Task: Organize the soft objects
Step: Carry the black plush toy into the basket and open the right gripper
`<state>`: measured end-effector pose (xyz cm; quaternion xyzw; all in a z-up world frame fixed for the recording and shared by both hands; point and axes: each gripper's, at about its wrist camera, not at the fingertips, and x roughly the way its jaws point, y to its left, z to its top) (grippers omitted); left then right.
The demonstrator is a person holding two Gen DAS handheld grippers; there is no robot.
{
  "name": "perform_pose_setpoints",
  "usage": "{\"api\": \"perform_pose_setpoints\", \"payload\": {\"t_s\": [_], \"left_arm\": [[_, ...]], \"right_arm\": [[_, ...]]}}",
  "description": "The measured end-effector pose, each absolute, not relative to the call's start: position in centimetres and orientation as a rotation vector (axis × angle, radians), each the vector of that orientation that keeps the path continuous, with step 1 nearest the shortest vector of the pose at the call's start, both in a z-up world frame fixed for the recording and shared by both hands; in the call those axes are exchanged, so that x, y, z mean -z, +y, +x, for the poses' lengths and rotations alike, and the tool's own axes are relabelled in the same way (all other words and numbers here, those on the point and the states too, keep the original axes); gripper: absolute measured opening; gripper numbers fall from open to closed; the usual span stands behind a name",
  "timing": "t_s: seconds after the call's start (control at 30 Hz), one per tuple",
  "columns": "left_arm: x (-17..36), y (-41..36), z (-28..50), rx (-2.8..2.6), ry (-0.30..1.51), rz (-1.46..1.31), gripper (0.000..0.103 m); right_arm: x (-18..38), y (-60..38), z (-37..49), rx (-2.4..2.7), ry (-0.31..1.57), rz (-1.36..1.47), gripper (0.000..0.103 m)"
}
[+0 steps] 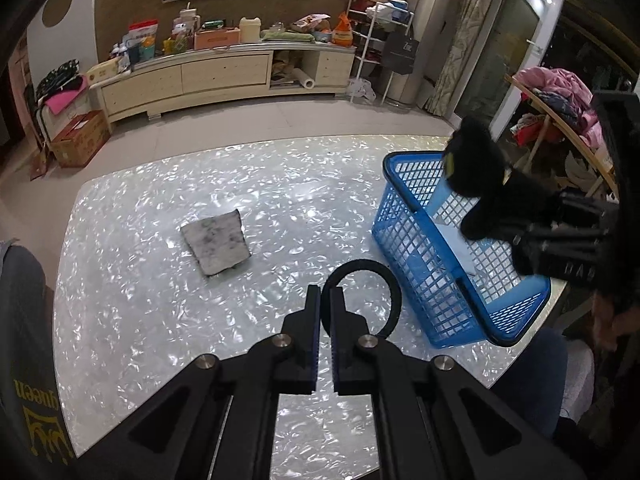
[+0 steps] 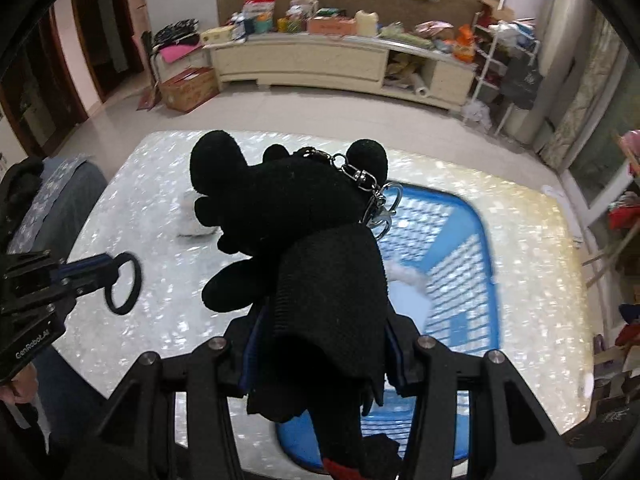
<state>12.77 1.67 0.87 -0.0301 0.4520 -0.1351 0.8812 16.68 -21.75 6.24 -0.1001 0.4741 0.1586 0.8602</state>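
Observation:
My left gripper [image 1: 325, 294] is shut on a black elastic ring [image 1: 390, 292], which hangs above the shimmery white table [image 1: 160, 300]. In the right wrist view that ring [image 2: 124, 288] and the left gripper [image 2: 105, 262] show at the left. My right gripper [image 2: 320, 332] is shut on a black plush toy [image 2: 280, 200] with a metal chain and clasp [image 2: 374, 196]. The toy [image 1: 480, 184] is held over the blue mesh basket [image 1: 416, 248], with the right gripper [image 1: 532, 224] behind it. The basket [image 2: 476, 240] holds a white fluffy item [image 2: 408, 280]. A grey folded cloth [image 1: 218, 240] lies mid-table.
A cream low cabinet [image 1: 192, 76] loaded with clutter runs along the back wall, with a cardboard box [image 1: 80, 140] at its left and a white rack [image 1: 376, 40] at its right. Clothes [image 1: 560, 96] are piled on a frame at the right. A person's knee [image 1: 532, 376] sits by the table edge.

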Motion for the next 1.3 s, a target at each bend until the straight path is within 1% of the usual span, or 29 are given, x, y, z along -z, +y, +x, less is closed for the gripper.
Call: {"api": "perform_pose_setpoints", "payload": {"t_s": [0.2,0.43,0.7,1.13,1.17,1.2,1.27,1.3], "left_arm": [[-0.7,0.5,13.0,0.284,0.950,-0.051,0.003],[0.8,-0.6,13.8,0.296,0.992,-0.041,0.003],[2.1,-0.7,14.6,0.292,1.016,-0.035,0.003],[3.3,-1.0,15.2,0.290,1.044,-0.034,0.003],[3.3,-0.9,15.1,0.288,1.044,-0.035,0.003],[3.2,-0.9,15.0,0.288,1.042,-0.036,0.003],[2.9,-0.9,14.7,0.289,1.038,-0.031,0.003],[2.6,-0.8,14.5,0.289,1.033,-0.029,0.003]], "right_arm": [[-5.1,-23.7,18.3,-0.256,1.010,-0.174,0.047],[-1.5,-24.7,21.3,-0.203,1.100,-0.154,0.047],[1.5,-25.3,22.3,-0.207,1.179,-0.164,0.048],[2.2,-24.0,22.5,-0.236,1.205,-0.251,0.051],[2.4,-23.7,22.4,-0.246,1.218,-0.256,0.052],[2.6,-23.6,22.2,-0.251,1.228,-0.261,0.057],[2.6,-23.3,21.8,-0.252,1.227,-0.276,0.063],[2.4,-23.1,21.4,-0.260,1.222,-0.278,0.073]]}}
